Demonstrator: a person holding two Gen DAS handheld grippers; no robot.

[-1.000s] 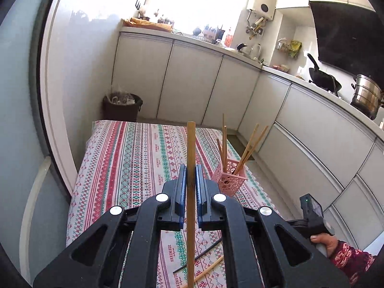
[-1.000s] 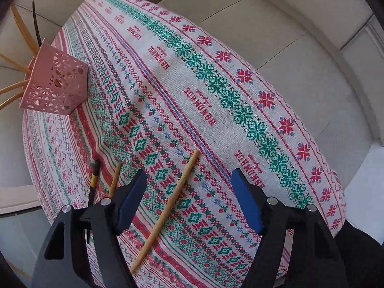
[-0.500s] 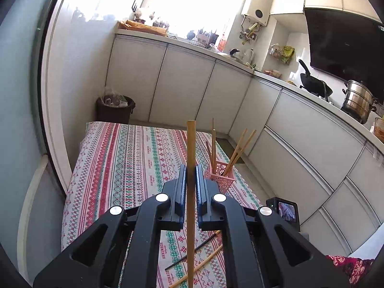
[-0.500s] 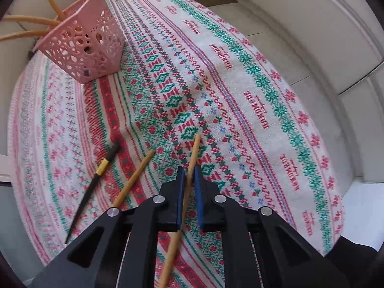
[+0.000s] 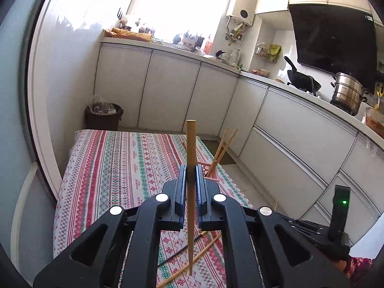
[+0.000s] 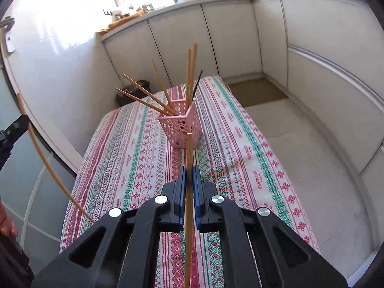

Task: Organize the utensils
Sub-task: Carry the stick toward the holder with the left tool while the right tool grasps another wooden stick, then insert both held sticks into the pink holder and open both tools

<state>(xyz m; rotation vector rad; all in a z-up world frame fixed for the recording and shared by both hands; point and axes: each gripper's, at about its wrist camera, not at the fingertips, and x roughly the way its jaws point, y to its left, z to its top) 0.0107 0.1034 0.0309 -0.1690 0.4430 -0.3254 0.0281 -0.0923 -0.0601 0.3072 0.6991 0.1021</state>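
My left gripper [image 5: 191,168] is shut on a wooden chopstick [image 5: 191,144] that stands upright between its pads, raised above the table. My right gripper [image 6: 189,169] is shut on another wooden chopstick [image 6: 189,151], lifted off the cloth and pointing at the pink perforated holder [image 6: 181,126]. The holder stands mid-table with several wooden chopsticks and one black one in it. It is partly hidden behind my left fingers in the left wrist view [image 5: 212,174]. A wooden chopstick [image 5: 199,256] and a black one [image 5: 182,249] lie on the cloth below my left gripper.
The table wears a striped patterned cloth [image 5: 115,168]. White kitchen cabinets [image 5: 172,91] run behind and along the right. A dark waste bin [image 5: 104,116] stands past the table's far end. The left-held chopstick shows at the left of the right wrist view [image 6: 48,165].
My right gripper went from open over a lying chopstick to shut on it, then lifted it and swung toward the holder. My left gripper kept its chopstick and rose slightly.
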